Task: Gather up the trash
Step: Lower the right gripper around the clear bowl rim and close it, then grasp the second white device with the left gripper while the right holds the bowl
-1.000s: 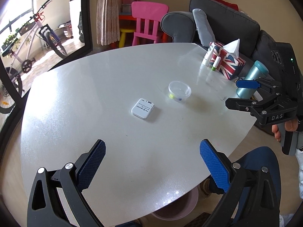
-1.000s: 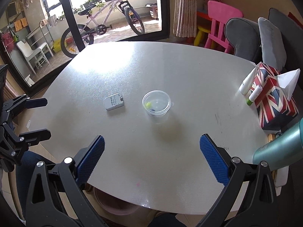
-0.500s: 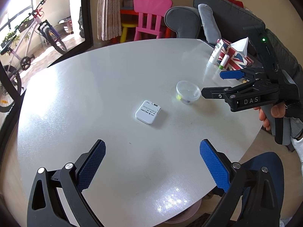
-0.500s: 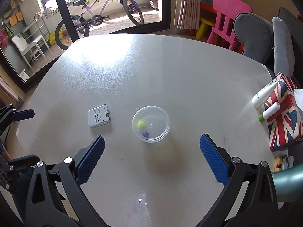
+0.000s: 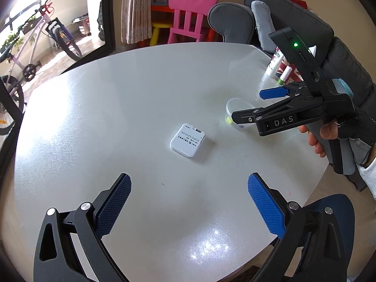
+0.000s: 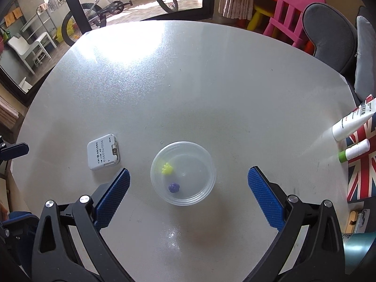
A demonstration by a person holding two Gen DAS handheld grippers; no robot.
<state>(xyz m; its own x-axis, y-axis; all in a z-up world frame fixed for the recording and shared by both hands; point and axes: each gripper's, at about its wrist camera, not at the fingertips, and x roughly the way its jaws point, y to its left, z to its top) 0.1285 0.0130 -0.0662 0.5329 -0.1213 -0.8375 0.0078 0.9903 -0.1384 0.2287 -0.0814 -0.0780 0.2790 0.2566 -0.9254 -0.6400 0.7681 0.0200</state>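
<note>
Grippers both spread: right gripper straddles the clear bowl for a grasp; left gripper hovers empty over the near tabletop.

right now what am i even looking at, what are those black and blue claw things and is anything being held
They are two hand-held grippers, no robot arm. Each carries a camera looking along its own blue fingers.

The left gripper view also shows the right gripper, gripped by a hand.

On the table lie a clear cup holding a yellow and a purple scrap, a white card, two tubes and a flag-patterned tissue box.

Both grippers are open and hold nothing. The right one hangs over the cup.
</note>
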